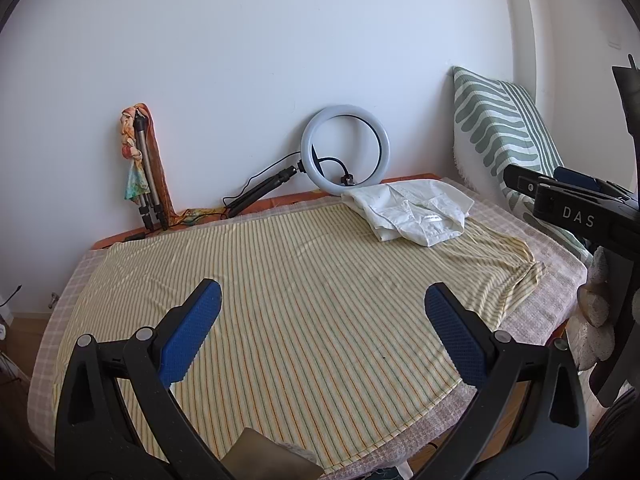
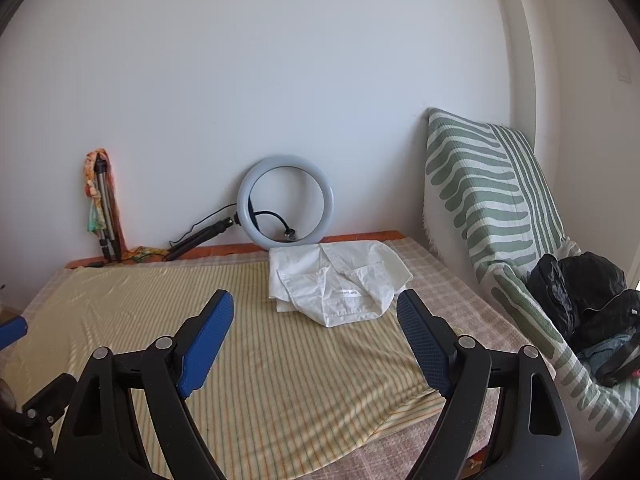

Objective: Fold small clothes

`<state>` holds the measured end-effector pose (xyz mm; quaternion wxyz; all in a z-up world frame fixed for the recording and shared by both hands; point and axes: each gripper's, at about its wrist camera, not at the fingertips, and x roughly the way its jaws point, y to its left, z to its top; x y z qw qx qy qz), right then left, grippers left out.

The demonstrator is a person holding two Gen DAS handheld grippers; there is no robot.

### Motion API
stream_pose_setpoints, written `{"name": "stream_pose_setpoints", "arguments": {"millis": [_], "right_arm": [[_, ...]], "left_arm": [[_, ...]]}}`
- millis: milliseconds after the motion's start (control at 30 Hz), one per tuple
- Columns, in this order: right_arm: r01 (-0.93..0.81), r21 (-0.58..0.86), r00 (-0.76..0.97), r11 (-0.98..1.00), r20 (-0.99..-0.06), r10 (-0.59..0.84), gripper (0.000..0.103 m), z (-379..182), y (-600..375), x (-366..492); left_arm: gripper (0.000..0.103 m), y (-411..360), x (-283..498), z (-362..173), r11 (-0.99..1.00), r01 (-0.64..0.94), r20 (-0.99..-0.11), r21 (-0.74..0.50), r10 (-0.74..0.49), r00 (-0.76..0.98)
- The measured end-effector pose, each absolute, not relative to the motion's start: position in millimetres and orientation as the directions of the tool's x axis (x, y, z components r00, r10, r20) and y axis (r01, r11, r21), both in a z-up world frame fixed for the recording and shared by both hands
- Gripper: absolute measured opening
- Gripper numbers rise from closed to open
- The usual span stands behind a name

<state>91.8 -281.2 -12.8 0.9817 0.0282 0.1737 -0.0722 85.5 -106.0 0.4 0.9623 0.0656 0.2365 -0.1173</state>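
Left gripper (image 1: pixel 320 300): jaws spread wide, nothing between the blue pads; it hovers over the near half of the striped garment, no contact visible
Right gripper (image 2: pixel 316 308): jaws likewise released and wide apart, holding nothing; in the left wrist view its black body, lettered DAS, enters at 3 o'clock (image 1: pixel 580 208)
Striped garment (image 1: pixel 280 300): yellow cloth with thin green and orange stripes, spread flat and covering most of the table top; a bunched sleeve or corner lies at 3 o'clock near the table's right edge; low wrinkles run across the far part
White garment (image 2: pixel 340 284): folded, somewhat crumpled bundle with a small label showing, resting on the far right part of the striped garment, at 12 o'clock from the right gripper and 1 o'clock from the left; part of it overhangs onto the checked cover
Checked cover (image 2: pixel 460 296): pale pink-and-white cloth under both garments, showing along the right and near edges
Ring light (image 1: pixel 345 150): leaning on the white wall at 12 o'clock, just behind the white garment, black stand and cable trailing toward 11 o'clock
Folded tripod (image 1: pixel 148 168): propped against the wall at 10 o'clock, wrapped with a colourful cloth
Green-and-white patterned cushion (image 2: pixel 488 208): upright against the wall at 2 o'clock
Black bag (image 2: pixel 580 300): on the patterned cloth at 3 o'clock in the right wrist view; contents unclear
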Motion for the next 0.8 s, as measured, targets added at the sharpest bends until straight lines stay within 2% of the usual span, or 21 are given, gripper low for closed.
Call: {"name": "stream_pose_setpoints", "arguments": {"millis": [800], "right_arm": [[0.150,0.031,0.928,0.988,-0.349,-0.130,0.084,-13.5,-277.5,91.6]], "left_arm": [[0.103,-107.3,83.6,0.5,0.965,0.253,-0.471,0.070,-0.191,0.861]]}}
